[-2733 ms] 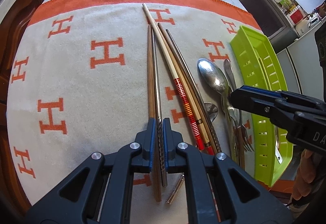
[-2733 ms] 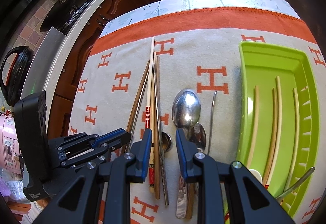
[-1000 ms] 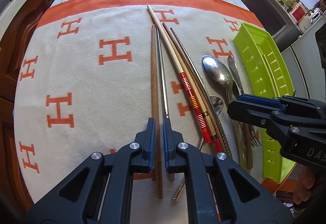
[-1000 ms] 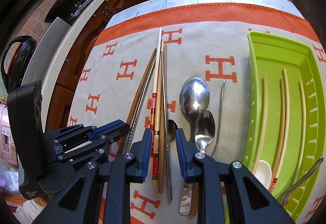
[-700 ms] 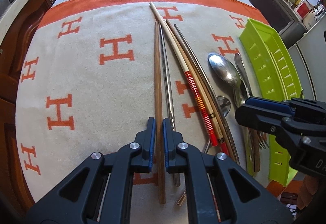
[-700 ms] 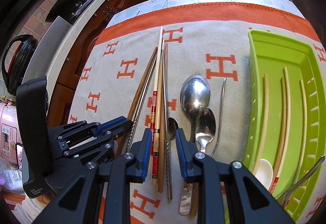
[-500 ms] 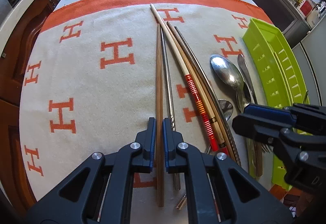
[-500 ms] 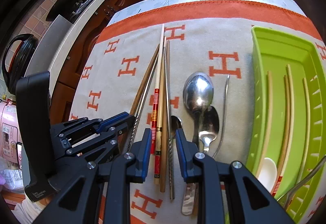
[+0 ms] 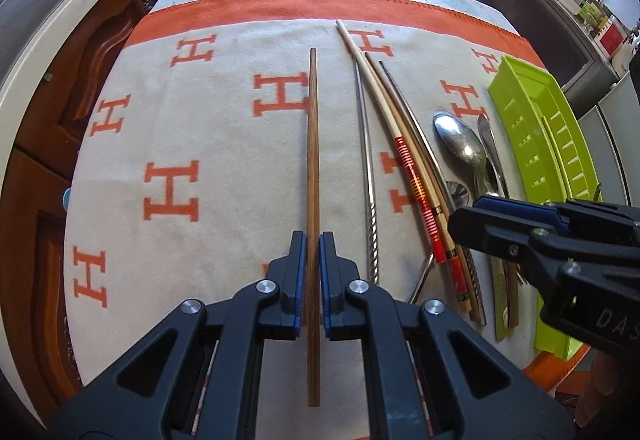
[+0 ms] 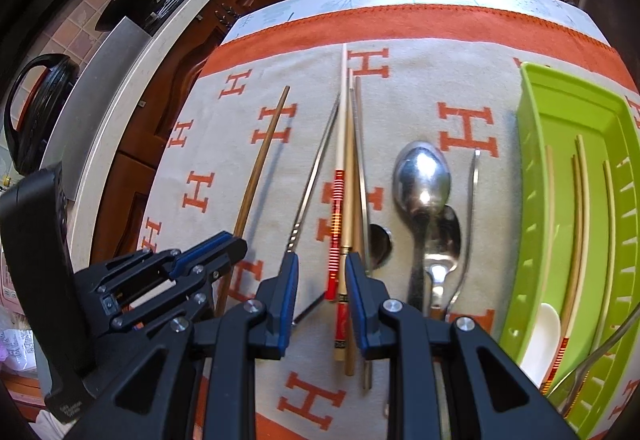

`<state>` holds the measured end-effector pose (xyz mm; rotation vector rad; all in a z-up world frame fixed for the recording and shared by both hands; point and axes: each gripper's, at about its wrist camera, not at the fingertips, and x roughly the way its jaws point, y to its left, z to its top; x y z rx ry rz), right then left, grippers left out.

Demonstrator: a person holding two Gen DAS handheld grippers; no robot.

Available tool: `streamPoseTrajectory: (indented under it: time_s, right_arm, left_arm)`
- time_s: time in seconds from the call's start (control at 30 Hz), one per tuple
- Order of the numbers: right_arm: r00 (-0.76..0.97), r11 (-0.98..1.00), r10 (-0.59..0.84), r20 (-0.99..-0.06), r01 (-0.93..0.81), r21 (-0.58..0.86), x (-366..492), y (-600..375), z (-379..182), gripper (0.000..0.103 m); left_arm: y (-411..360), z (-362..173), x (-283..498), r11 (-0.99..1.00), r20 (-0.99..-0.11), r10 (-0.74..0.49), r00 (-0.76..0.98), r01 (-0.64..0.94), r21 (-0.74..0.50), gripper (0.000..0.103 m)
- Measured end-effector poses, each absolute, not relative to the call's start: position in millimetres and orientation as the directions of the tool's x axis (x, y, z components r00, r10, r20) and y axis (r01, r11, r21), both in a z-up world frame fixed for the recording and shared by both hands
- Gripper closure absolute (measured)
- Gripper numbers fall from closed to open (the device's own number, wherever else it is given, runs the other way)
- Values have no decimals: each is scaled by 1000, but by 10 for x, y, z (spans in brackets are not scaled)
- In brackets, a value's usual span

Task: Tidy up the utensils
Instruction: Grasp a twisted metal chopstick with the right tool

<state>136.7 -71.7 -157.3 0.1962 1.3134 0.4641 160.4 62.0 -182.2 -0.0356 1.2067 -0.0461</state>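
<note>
My left gripper [image 9: 313, 254] is shut on a brown wooden chopstick [image 9: 313, 160] and holds it apart from the others, above the cloth; the chopstick also shows in the right wrist view [image 10: 260, 164]. A metal chopstick [image 9: 368, 176], a red-banded chopstick [image 9: 404, 160] and more chopsticks lie side by side on the cloth. Spoons [image 9: 460, 144] lie to their right. My right gripper [image 10: 322, 280] is open and empty over the near ends of the red-banded chopstick [image 10: 338, 200] and its neighbours. The green tray [image 10: 532, 160] at the right holds several chopsticks and a white spoon [image 10: 540, 336].
A beige cloth with orange H marks [image 9: 172, 192] covers the table. Its orange border [image 9: 320, 6] runs along the far edge. A counter and dark cabinets [image 10: 120, 52] lie beyond the left side. Large spoons [image 10: 422, 176] and a thin metal handle lie between chopsticks and tray.
My left gripper has closed on the brown chopstick and drawn it left and up, away from the metal one. My right gripper has stayed open and shifted slightly over the chopstick ends.
</note>
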Motion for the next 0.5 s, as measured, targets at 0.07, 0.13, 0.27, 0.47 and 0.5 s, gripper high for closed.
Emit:
streamPoseTrajectory:
  time_s: [0.07, 0.13, 0.27, 0.47, 0.5]
  right_arm:
    - [176, 892, 434, -884, -220, 394, 1362, -651, -1572, 79]
    - [172, 892, 435, -884, -219, 396, 1359, -587, -1581, 79]
    - [175, 889, 446, -878, -203, 411, 1389, -474, -1629, 79]
    - [167, 897, 433, -886, -175, 405, 1447, -333, -1800, 79]
    - [168, 903, 421, -891, -174, 394, 1456, -301, -1827, 79]
  left_arm:
    - [679, -1818, 1549, 998, -933, -56, 356, 7, -57, 99]
    - [740, -1812, 1495, 998, -931, -55, 360, -4, -60, 99]
    - [891, -1808, 1403, 997, -928, -53, 368, -35, -70, 99]
    - [1138, -1822, 1294, 991, -927, -64, 370, -88, -104, 99]
    - [1173, -1830, 1277, 989, -927, -71, 369, -95, -113, 99]
